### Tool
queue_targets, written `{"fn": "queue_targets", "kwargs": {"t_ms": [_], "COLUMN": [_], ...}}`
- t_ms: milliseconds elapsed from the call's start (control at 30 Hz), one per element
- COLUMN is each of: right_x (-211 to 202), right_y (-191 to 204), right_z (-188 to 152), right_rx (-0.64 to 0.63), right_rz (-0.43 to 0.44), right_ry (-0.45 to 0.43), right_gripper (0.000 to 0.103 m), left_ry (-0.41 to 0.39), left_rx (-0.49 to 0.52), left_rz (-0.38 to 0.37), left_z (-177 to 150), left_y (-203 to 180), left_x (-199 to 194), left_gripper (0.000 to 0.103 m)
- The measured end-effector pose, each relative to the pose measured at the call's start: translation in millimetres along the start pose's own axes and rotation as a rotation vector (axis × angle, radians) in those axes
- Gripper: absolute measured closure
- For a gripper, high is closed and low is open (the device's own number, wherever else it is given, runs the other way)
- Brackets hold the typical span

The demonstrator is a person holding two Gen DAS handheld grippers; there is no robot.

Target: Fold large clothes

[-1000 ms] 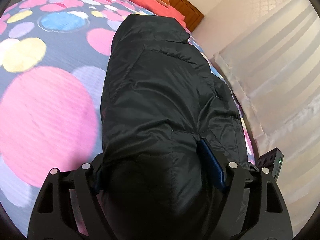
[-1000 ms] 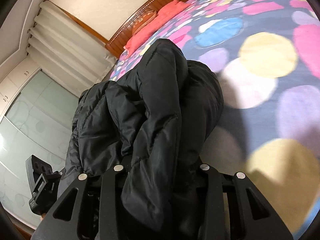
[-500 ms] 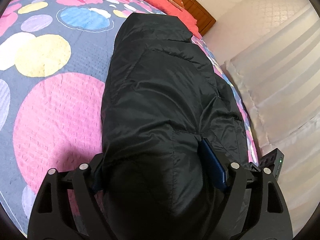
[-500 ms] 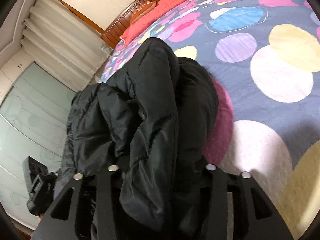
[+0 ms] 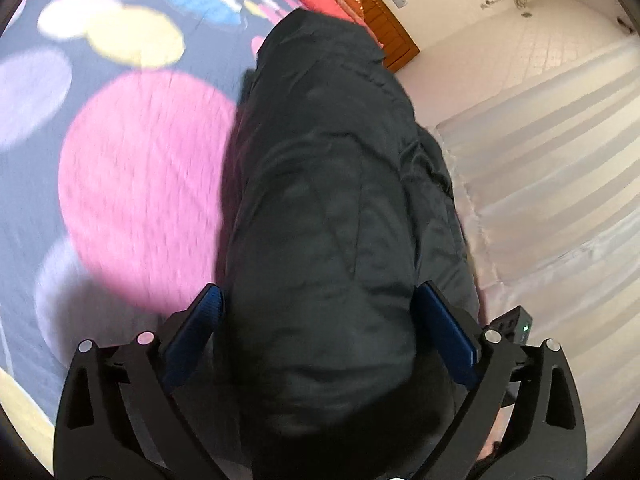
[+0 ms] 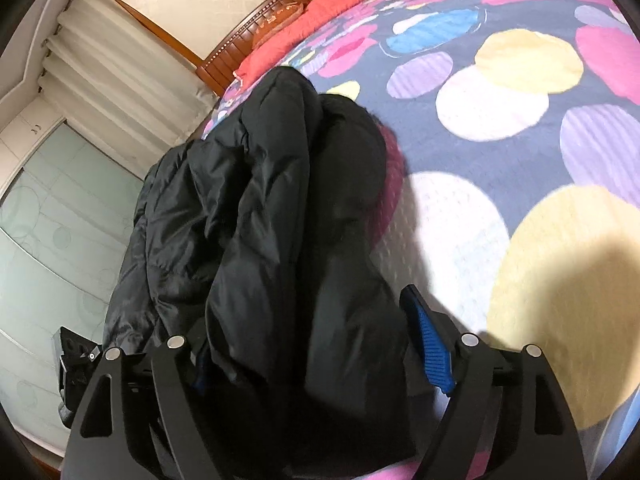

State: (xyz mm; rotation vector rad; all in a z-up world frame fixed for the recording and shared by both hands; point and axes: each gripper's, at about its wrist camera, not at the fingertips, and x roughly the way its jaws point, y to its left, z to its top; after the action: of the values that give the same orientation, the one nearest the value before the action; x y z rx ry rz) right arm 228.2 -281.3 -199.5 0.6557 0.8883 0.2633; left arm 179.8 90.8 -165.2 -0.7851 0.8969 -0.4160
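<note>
On the spotted bed (image 5: 132, 184), both hand-held grippers, left (image 5: 320, 336) and right (image 6: 316, 344), have just been opening around the jacket (image 5: 332, 208), puffy, slippery, best pinched at its hem.

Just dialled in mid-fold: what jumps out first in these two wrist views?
A bulky black puffer jacket lies bunched along the edge of a bedspread of big coloured circles. Its near end sits between the spread blue pads of the left gripper and right gripper, which have just been opening.
</note>
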Motion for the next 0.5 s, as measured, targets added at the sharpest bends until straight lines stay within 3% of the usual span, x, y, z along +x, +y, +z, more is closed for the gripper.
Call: {"fn": "queue_targets", "kwargs": {"t_ms": [33, 67, 100, 167, 500], "right_x": [1.3, 4.0, 1.3, -6.8, -6.4], "right_y": [1.8, 3.4, 6.3, 11.8, 3.5], "right_z": [-1.4, -1.4, -3.3, -6.2, -13.6], "right_rx": [0.006, 0.016, 0.022, 0.009, 0.051], "right_rz": [0.015, 0.039, 0.035, 0.04, 0.084], "right_ry": [0.015, 0.036, 0.035, 0.033, 0.041], "right_gripper": [0.033, 0.046, 0.053, 0.063, 0.062], "left_ry": [0.017, 0.023, 0.02, 0.023, 0.007], "left_rx": [-0.012, -0.014, 0.007, 0.03, 0.063], "left_rz": [-0.024, -0.028, -0.008, 0.007, 0.048], "left_z": [-2.0, -2.6, -3.2, -5.1, -0.1], "left_y": [1.9, 0.4, -4.2, -12.1, -8.8], "left_x": [0.5, 0.2, -2.1, -8.8, -10.1], "left_gripper": [0.007, 0.012, 0.015, 0.022, 0.02]}}
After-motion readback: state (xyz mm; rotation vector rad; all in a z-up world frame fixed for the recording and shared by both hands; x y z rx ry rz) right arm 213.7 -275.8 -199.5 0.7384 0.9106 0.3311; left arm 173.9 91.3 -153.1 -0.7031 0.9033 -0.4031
